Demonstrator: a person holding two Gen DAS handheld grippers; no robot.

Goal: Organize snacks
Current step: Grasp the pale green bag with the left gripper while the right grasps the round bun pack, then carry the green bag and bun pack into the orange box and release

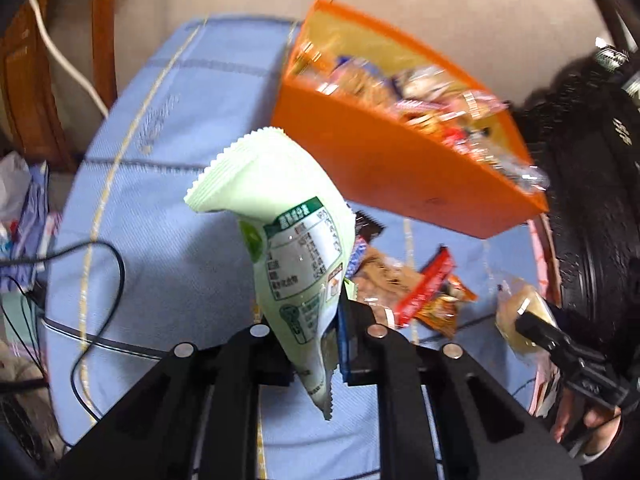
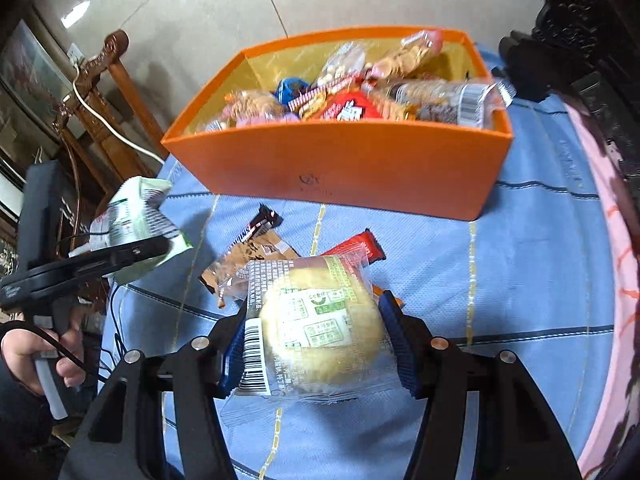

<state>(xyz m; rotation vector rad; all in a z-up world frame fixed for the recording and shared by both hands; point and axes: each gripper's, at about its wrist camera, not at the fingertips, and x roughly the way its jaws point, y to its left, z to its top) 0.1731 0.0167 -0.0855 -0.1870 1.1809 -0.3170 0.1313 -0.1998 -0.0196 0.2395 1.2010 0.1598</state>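
Observation:
My left gripper [image 1: 316, 332] is shut on a pale green snack packet [image 1: 288, 224] and holds it above the blue tablecloth; it also shows in the right wrist view [image 2: 136, 220]. My right gripper [image 2: 316, 340] is shut on a clear-wrapped round yellow bun [image 2: 320, 328], held above the table; the bun also shows in the left wrist view [image 1: 520, 320]. An orange box [image 2: 340, 168] full of wrapped snacks stands beyond both; it shows tilted in the left wrist view [image 1: 400, 168]. Loose snacks lie in front of it: a brown packet [image 2: 248, 256], a red bar [image 2: 356, 248] and a dark bar [image 2: 264, 220].
The table has a blue checked cloth [image 2: 540, 260] with a pink edge [image 2: 616, 240] at right. Dark carved furniture [image 2: 580, 20] stands at the right, wooden chairs [image 2: 104, 92] and a white cable [image 2: 104, 116] at left. A black cable [image 1: 100, 264] lies on the cloth.

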